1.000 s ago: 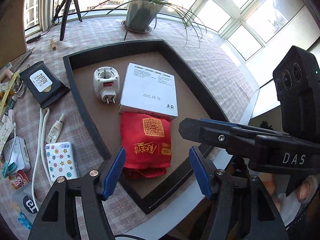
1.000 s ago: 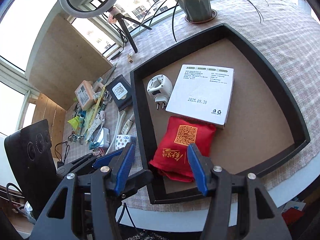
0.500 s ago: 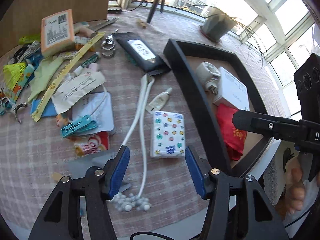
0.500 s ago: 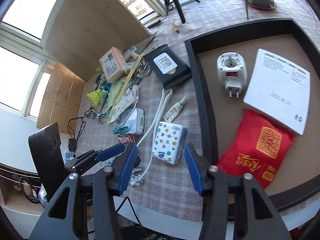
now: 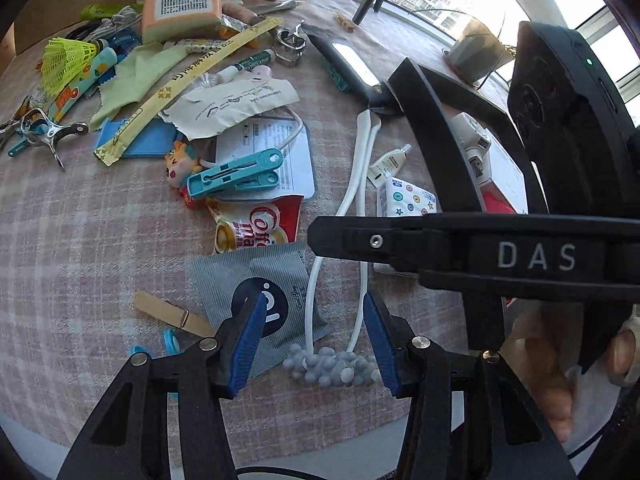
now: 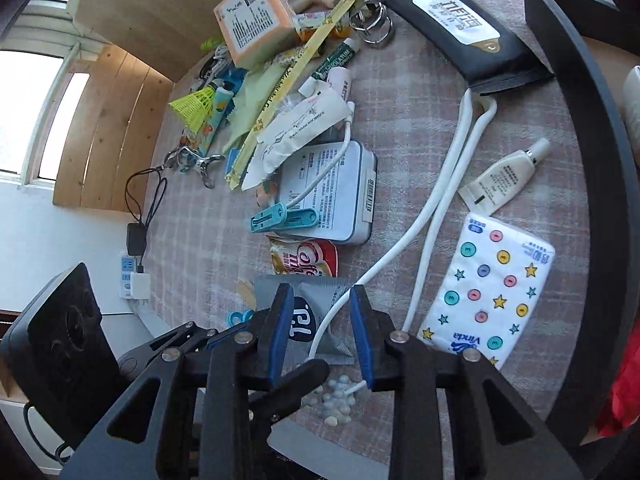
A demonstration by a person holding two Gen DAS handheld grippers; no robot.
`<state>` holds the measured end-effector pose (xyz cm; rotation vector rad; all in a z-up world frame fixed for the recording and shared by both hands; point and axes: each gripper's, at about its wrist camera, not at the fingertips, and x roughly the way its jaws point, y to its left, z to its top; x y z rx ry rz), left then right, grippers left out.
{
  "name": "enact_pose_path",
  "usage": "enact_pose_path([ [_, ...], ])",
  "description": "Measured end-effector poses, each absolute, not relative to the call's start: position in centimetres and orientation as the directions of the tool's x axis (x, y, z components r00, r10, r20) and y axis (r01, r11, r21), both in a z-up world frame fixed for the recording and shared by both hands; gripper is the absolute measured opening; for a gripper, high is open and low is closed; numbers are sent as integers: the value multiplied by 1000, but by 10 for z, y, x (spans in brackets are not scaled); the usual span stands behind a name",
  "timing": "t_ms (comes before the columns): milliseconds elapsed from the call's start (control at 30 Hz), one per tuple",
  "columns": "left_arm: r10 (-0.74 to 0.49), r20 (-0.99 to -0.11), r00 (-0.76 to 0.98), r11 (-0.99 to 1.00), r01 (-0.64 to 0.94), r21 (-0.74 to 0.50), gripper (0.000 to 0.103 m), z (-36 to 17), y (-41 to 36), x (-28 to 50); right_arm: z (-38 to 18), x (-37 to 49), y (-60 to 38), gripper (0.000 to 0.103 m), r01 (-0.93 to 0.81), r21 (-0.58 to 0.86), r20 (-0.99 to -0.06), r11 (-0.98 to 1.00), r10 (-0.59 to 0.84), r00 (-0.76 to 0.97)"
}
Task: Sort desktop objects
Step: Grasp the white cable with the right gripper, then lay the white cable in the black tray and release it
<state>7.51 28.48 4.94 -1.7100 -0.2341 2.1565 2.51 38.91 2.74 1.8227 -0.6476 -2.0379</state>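
Left wrist view: left gripper (image 5: 316, 340) is hovering over the near table edge, blue pads apart and pinching nothing, jaws having just been closing. Between the pads are lying the white looped cord (image 5: 352, 200) and its cluster of small grey-white beads (image 5: 332, 364), beside the grey foil sachet with a black round logo (image 5: 264, 300). The right tool's black finger is crossing the frame at right, with a hand (image 5: 552, 384) gripping its handle. To do this well, judging from here, only one gripper should be taking the cord, coming down near the bead end and clear of the sachet. Compared with a second ago, the black rectangular tray (image 5: 436, 128) is sitting far right instead of filling the centre.

Right wrist view: right gripper (image 6: 318, 328) is hanging over the same sachet (image 6: 316, 320) and cord (image 6: 444, 184), jaws narrowed but released, nothing clamped, having just been closing. The white tissue pack printed with stars and buttons (image 6: 492, 288) is lying just right, near the tray wall (image 6: 600, 168). Earlier this view was centred on the tray and a red pouch; now on the clutter left of it.
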Motion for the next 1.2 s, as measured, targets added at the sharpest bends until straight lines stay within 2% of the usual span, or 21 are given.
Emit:
enact_pose_path([
  [167,387,-908,-160,-912,-214,-351,47,37,295,77,10,20,383,29,-80,498,-866,-864,-490,-100],
  [267,397,-904,-160,-906,-224,-358,41,34,298,79,2,20,384,24,-104,529,-848,-842,-521,-96],
  [300,407,-900,-154,-901,-227,-369,33,35,299,80,2,20,385,21,-112,537,-843,-836,-528,-102],
  [367,415,-896,-156,-898,-229,-376,26,36,299,81,4,22,388,20,-122,559,-829,-821,-545,-128],
  [433,432,-888,-156,-890,-235,-391,13,39,298,82,7,23,391,12,-123,585,-809,-801,-569,-146],
  [500,459,-876,-150,-877,-234,-420,7,42,297,83,12,24,394,10,-125,607,-793,-785,-588,-157],
  [967,502,-840,-206,-845,-321,-427,7,83,321,85,48,33,419,8,-113,672,-732,-732,-633,-253],
  [1200,510,-838,-193,-837,-336,-432,7,86,333,74,50,36,437,7,-135,677,-726,-724,-626,-283],
])
